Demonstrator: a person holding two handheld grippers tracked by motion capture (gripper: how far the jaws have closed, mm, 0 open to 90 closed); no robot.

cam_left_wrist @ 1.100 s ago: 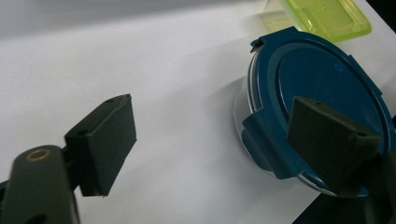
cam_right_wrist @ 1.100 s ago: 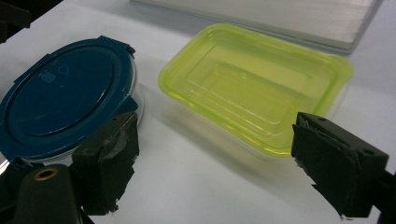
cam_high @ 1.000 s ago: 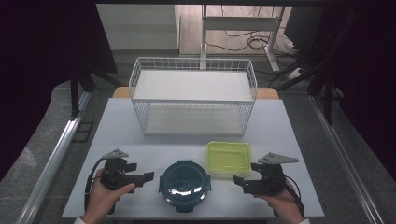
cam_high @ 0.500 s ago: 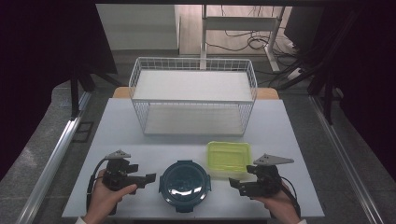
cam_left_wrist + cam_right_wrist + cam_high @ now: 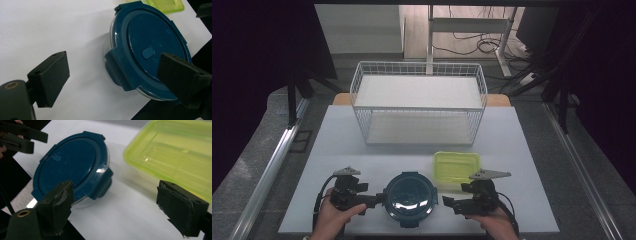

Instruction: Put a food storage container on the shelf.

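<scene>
1. My left claw point(image 5: 379, 200) is down at the near-left part of the white counter point(image 5: 342, 145), jaws spread wide with nothing between them. It points right at the round blue container point(image 5: 408, 198).
2. From the left claw's own camera, that container point(image 5: 150, 50) sits just ahead of the jaws, closer to the right jaw, which overlaps its lid in the picture. One of its side latches faces the gap. Can't tell if anything's touching yet.
3. The round blue container sits near the front edge of the counter, right between my two claws, lid on.
4. Just behind it and to the right is the green rectangular container point(image 5: 457, 165), close but apart from it.
5. My right claw point(image 5: 449, 204) is spread open too, empty, pointing left at the blue container, just beside its right side.
6. Farther back stands the white wire basket point(image 5: 419, 107).
</scene>
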